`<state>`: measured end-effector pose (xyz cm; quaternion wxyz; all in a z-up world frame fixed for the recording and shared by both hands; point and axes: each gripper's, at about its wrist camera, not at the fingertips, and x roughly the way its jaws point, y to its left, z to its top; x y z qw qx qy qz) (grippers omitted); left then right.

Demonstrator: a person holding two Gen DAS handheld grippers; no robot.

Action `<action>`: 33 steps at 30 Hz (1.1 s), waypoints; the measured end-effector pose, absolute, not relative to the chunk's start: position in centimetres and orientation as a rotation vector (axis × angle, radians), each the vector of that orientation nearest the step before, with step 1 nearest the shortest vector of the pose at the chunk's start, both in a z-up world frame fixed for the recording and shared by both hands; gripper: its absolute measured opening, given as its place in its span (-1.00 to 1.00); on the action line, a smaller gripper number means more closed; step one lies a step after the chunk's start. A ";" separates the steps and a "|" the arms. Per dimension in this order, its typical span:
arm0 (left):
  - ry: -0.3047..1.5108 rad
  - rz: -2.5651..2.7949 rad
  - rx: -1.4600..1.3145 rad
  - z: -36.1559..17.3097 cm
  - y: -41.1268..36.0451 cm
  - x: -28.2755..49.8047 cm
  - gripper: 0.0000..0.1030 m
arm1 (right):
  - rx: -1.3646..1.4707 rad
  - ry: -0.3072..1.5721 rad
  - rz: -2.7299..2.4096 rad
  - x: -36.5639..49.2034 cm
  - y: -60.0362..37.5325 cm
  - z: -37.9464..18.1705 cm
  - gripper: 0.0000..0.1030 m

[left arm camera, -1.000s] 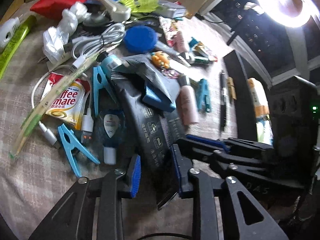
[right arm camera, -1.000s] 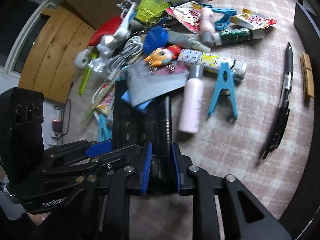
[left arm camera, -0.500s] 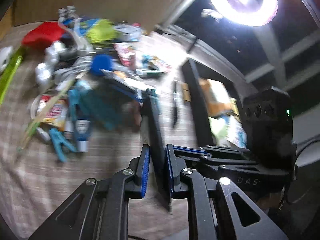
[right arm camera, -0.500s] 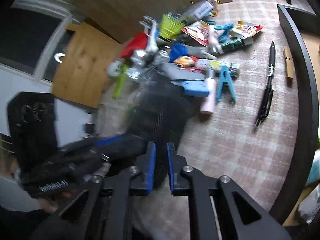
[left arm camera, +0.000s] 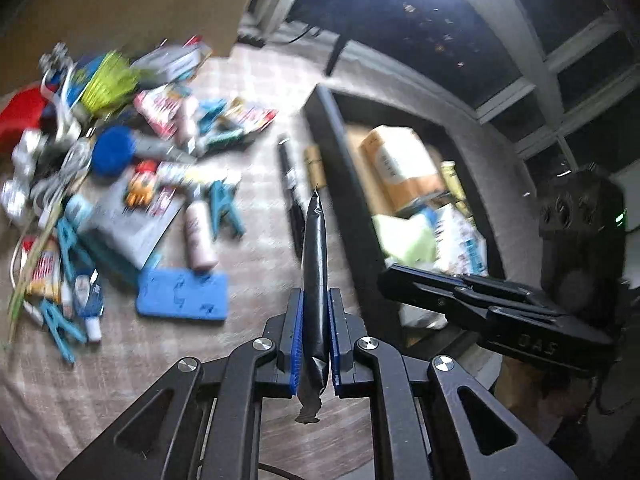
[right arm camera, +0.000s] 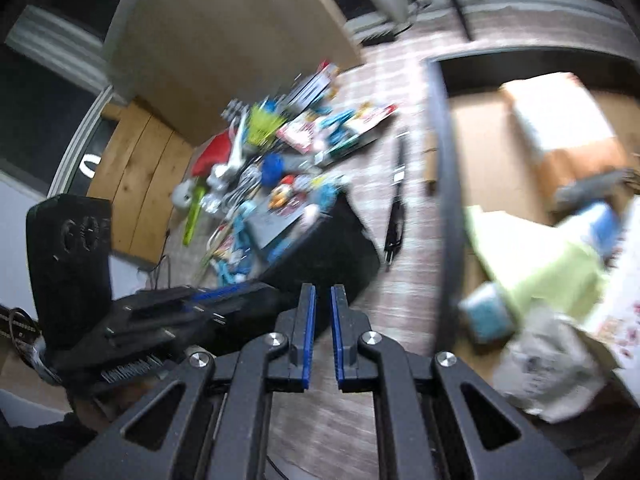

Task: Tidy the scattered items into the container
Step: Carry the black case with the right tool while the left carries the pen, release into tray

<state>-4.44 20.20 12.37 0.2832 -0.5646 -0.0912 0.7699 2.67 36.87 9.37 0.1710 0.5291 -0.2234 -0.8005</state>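
Black pouch (left arm camera: 314,240) stands edge-on, clenched in the left gripper (left arm camera: 315,296), whose jaws have just been closing on it. It hangs over the bench (left arm camera: 260,268), between the scattered pile (left arm camera: 120,152) at left and the dark container (left arm camera: 340,160) at right. The right gripper (right arm camera: 323,292) has just been closing too, pinched to a slit with nothing between its pads

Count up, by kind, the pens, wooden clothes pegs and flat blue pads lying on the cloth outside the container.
Black pen: 1
Wooden clothes peg: 1
Flat blue pad: 1
Total: 3
The pen and the peg lie beside the wall of the black container. The pad lies at the near edge of the pile.
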 end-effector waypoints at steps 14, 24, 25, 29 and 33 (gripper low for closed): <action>-0.140 2.001 -1.201 20.2 36.1 -5.7 -0.19 | 1.465 -0.816 -2.681 7.4 51.9 13.7 -0.81; 0.022 2.079 -1.256 18.2 35.3 -6.2 0.20 | 1.508 -0.800 -2.741 8.1 53.4 13.1 -0.54; 0.028 2.087 -1.264 18.0 34.5 -6.2 0.18 | 1.507 -0.791 -2.736 7.8 53.0 13.2 -0.54; 0.021 2.138 -1.302 17.5 30.2 -6.7 0.16 | 1.495 -0.712 -2.713 6.6 50.9 13.5 -0.54; 0.021 2.225 -1.335 16.6 24.3 -7.5 0.07 | 1.488 -0.599 -2.698 5.0 48.2 13.6 -0.49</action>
